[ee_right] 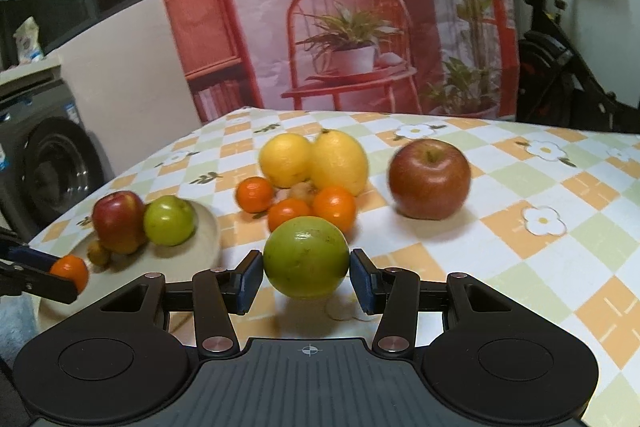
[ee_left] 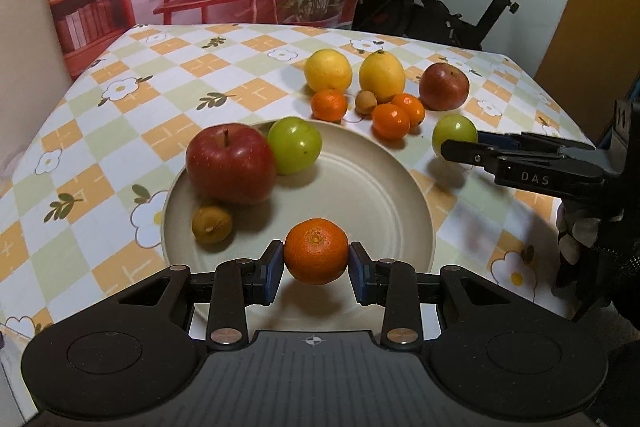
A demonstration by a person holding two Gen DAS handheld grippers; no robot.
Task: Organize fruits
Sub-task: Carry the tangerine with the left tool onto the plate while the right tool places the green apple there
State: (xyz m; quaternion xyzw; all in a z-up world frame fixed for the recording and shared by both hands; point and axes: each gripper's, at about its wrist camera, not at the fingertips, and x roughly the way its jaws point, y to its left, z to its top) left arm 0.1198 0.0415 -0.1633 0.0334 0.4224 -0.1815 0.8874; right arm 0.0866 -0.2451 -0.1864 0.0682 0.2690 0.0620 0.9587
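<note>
Left hand-held gripper (ee_left: 316, 261) clamps a mandarin (ee_left: 316, 251) above the plate (ee_left: 384, 195); right hand-held gripper (ee_right: 306, 273) seemingly grips a green fruit (ee_right: 306, 257).

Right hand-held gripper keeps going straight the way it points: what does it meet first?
Probably the tangerine cluster directly beyond the green fruit held by the right hand-held gripper; the lemons sit behind. Depth unclear.

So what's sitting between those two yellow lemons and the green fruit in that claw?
Three small oranges and a little brown fruit, clustered on the tablecloth; the right wrist view shows it.
</note>
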